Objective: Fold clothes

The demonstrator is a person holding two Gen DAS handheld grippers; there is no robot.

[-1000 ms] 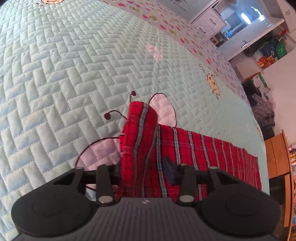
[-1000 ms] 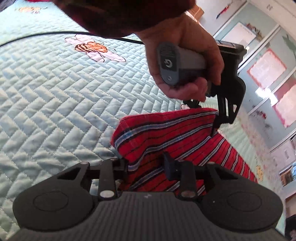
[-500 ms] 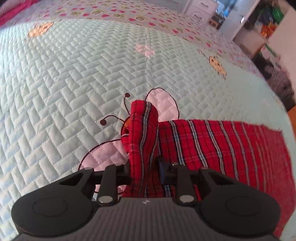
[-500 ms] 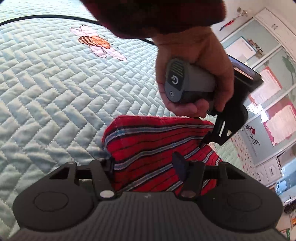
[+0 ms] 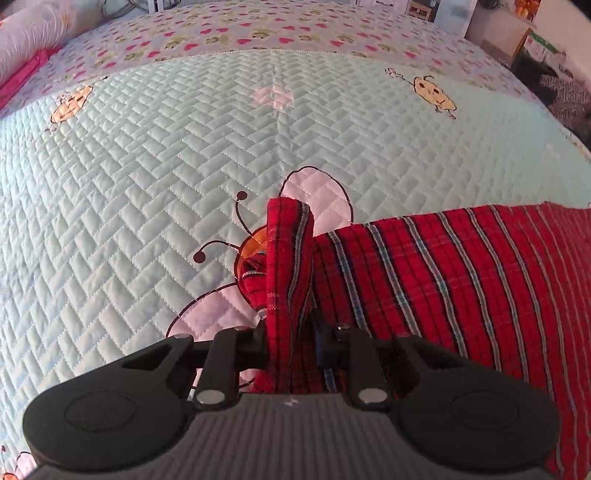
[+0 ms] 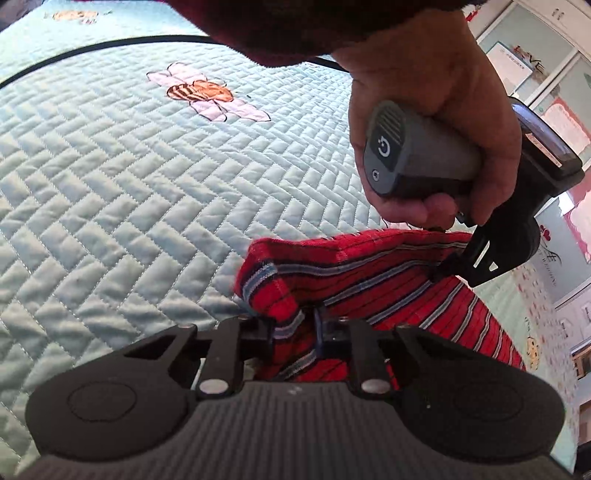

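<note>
There is one garment (image 5: 461,280), a piece of red woven cloth with thin blue, white and dark stripes, soft and a little fuzzy, and it lies on the quilt (image 5: 147,192) with its near edge lifted off the surface. Two grippers hold that edge. The left gripper (image 5: 290,332) has its two black fingers drawn narrow onto a corner of the garment, so that a flap of cloth stands up in a folded ridge above them while the rest spreads flat away to the right. The right gripper (image 6: 293,328) is likewise pinched close on another corner, the cloth bunching into a rounded, hemmed fold just ahead of its fingertips. Between the two corners the lifted edge of the garment runs taut as a narrow band. In the right wrist view one hand (image 6: 443,122) wraps round the grey, rounded handle of the left gripper just beyond the garment, and a dark maroon sleeve (image 6: 295,26) reaches over from the top. Beneath the garment the quilt is pale mint, stitched in a herringbone of small padded rectangles, with a large embroidered bee (image 5: 258,240) partly covered by the cloth, two small yellow bugs farther off, and one striped bee in the right wrist view. Beyond the garment, at the quilt's far side, runs a border (image 5: 258,33) printed with pink hearts. One thin black cable (image 6: 92,48) curves across the quilt beyond the garment.
</note>
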